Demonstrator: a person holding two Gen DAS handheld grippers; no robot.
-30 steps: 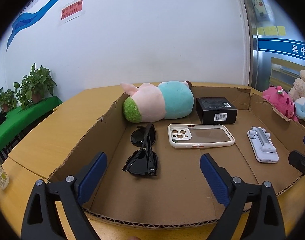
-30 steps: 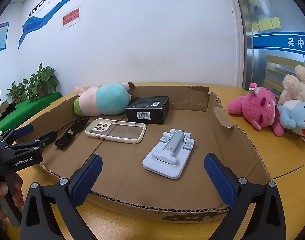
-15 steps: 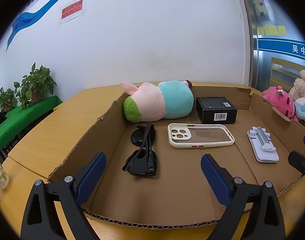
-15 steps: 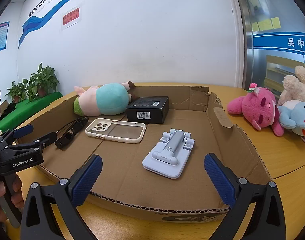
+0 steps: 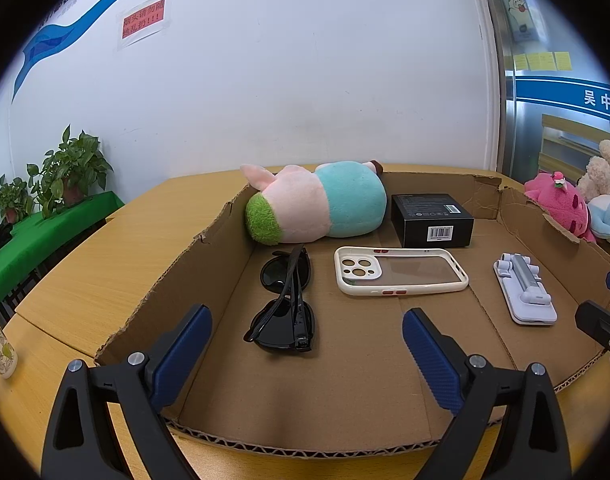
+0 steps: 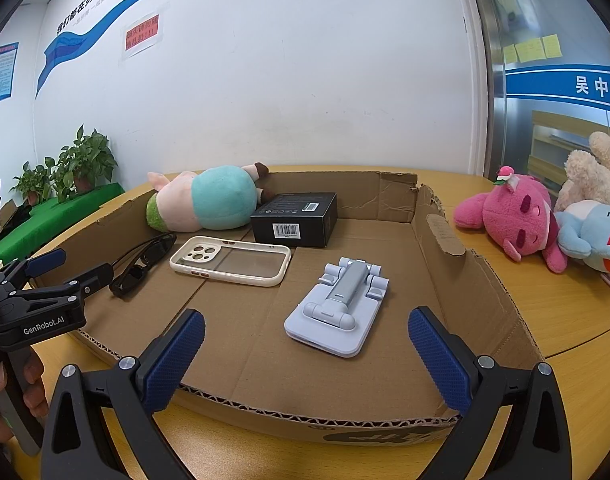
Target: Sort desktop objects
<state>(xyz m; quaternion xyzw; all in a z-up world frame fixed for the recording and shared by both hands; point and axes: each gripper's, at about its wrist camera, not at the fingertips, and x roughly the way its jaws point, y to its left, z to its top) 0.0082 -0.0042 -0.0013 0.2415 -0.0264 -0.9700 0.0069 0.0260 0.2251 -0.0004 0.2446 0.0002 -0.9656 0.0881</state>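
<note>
Left wrist view: the left gripper [image 5: 307, 354] hangs over the near edge of a shallow cardboard tray [image 5: 193, 264] on a wooden desk [image 5: 85, 280], its blue-padded fingers spread wide and holding nothing. Black sunglasses [image 5: 285, 304] lie folded just ahead, slightly left of the midline between the fingers, their long axis running away from the gripper toward the tray's back. Behind them a pink and teal plush toy [image 5: 315, 206] rests against the back left corner. A cream phone case [image 5: 399, 270] lies crosswise to the right, a black box [image 5: 431, 220] behind it, and a pale phone stand [image 5: 525, 288] further right. Bare cardboard surrounds the sunglasses on all sides, and the low left wall stands close by.

Right wrist view: the right gripper [image 6: 305, 358] is also spread wide and empty, poised at the tray's near edge. The phone stand [image 6: 339, 306] sits directly ahead between the fingers, its long axis pointing away and a little right. The phone case [image 6: 231, 260] and box [image 6: 295, 220] lie beyond to the left, the sunglasses [image 6: 143, 264] far left beside the left gripper [image 6: 65, 268]. The tray's right wall [image 6: 477, 276] is near; more plush toys [image 6: 541, 224] lie outside it on the desk.

Judging by position, each gripper is nearest the thing straight ahead of it.
</note>
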